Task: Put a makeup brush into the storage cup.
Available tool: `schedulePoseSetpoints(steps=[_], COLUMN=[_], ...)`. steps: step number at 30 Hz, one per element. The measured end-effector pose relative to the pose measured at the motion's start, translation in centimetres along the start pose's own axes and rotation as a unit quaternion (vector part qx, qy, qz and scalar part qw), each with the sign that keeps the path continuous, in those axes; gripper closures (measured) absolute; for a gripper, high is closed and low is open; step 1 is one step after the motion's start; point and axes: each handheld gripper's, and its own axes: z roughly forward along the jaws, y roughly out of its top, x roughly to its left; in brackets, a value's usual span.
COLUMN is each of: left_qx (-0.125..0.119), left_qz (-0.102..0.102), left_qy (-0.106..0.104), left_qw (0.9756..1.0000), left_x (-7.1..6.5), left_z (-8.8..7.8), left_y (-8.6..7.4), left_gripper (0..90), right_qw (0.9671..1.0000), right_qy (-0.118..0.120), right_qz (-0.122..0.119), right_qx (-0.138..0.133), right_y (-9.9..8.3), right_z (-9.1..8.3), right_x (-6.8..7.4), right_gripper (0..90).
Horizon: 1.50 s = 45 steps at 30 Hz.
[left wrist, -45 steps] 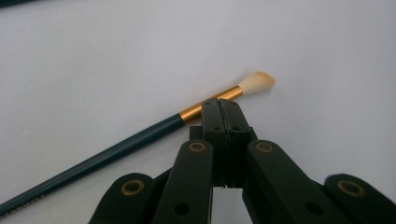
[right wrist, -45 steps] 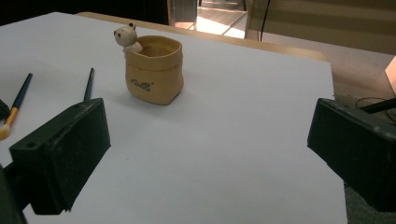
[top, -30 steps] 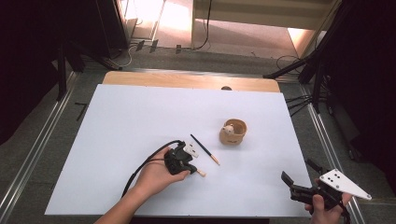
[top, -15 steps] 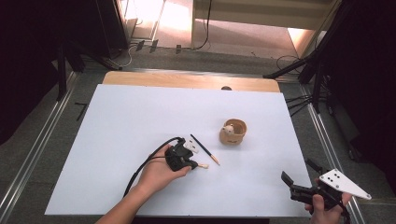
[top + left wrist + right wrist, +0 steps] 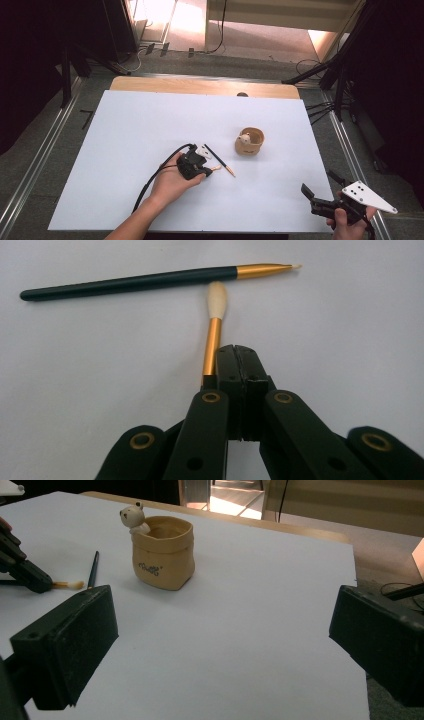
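Gold-ferruled brush (image 5: 213, 327) mid-table, long axis running from left gripper (image 5: 196, 167) rightward, white tip toward the dark-handled brush (image 5: 150, 280), lying crosswise just beyond. Left jaws clamped on its ferrule. Right gripper (image 5: 322, 200), near right corner: jaws wide, empty. Bear pot (image 5: 162, 552) right of brushes.

The gripper (image 5: 235, 371) hides the gold-stemmed brush (image 5: 214, 335) handle (its tuft stays visible).

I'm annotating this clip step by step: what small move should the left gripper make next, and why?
Probably lift it and carry it toward the bear-decorated pot. The left gripper is shut on a gold-ferruled brush, low over the white sheet, while a dark-handled brush lies loose.
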Motion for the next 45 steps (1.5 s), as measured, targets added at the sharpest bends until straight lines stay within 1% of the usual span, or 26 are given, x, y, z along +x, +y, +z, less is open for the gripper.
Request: schedulePoseSetpoints(steps=[7, 18, 23, 26, 27, 28, 29, 35, 37, 44, 45], left_qx=[-0.006, -0.01, -0.012, -0.013, -0.015, -0.015, -0.016, -0.017, -0.018, -0.02, -0.019], left_qz=[-0.017, -0.026, -0.031, -0.033, -0.034, -0.034, -0.034, -0.038, -0.041, -0.038, -0.035], left_qy=[0.007, 0.015, 0.014, 0.014, 0.014, 0.014, 0.014, 0.009, 0.008, 0.01, 0.01], left_qw=[0.9998, 0.9995, 0.9994, 0.9993, 0.9992, 0.9992, 0.9992, 0.9991, 0.999, 0.999, 0.9992], left_x=[0.6, 0.9, 1.1, 1.1, 1.1, 1.1, 1.1, 1.3, 1.4, 1.3, 1.3], left_z=[-0.1, -0.2, -0.2, -0.2, -0.2, -0.2, -0.2, -0.2, -0.3, -0.2, -0.3], left_y=[-0.1, -0.2, -0.3, -0.3, -0.4, -0.4, -0.4, -0.5, -0.5, -0.5, -0.5], left_gripper=[90.0, 90.0, 90.0, 90.0, 90.0, 90.0, 90.0, 90.0, 90.0, 90.0, 90.0], right_qw=[1.0, 1.0, 1.0, 0.9999, 0.9997, 0.9997, 0.9992, 0.9992, 0.999, 0.9984, 0.9983], right_qy=[-0.001, -0.001, 0.002, 0.008, 0.013, 0.013, 0.022, 0.018, 0.023, 0.023, 0.023], right_qz=[0.001, 0.0, 0.001, -0.001, 0.003, 0.003, 0.009, 0.009, 0.009, 0.003, 0.002], right_qx=[0.0, -0.001, -0.005, -0.012, -0.021, -0.021, -0.031, -0.035, -0.039, -0.051, -0.054], right_y=[0.0, -0.1, -0.1, -0.1, 0.0, 0.0, 0.0, -0.2, -0.2, 0.1, 0.1], right_z=[-0.1, -0.1, -0.1, -0.2, -0.3, -0.3, -0.5, -0.6, -0.6, -0.7, -0.8], right_x=[-0.1, -0.1, -0.1, 0.0, -0.1, -0.1, -0.3, -0.4, -0.4, -0.2, -0.1], right_gripper=[0.0, 0.0, 0.0, 0.0, 0.0, 0.0, 0.0, 0.0, 0.0, 0.0, 0.0])
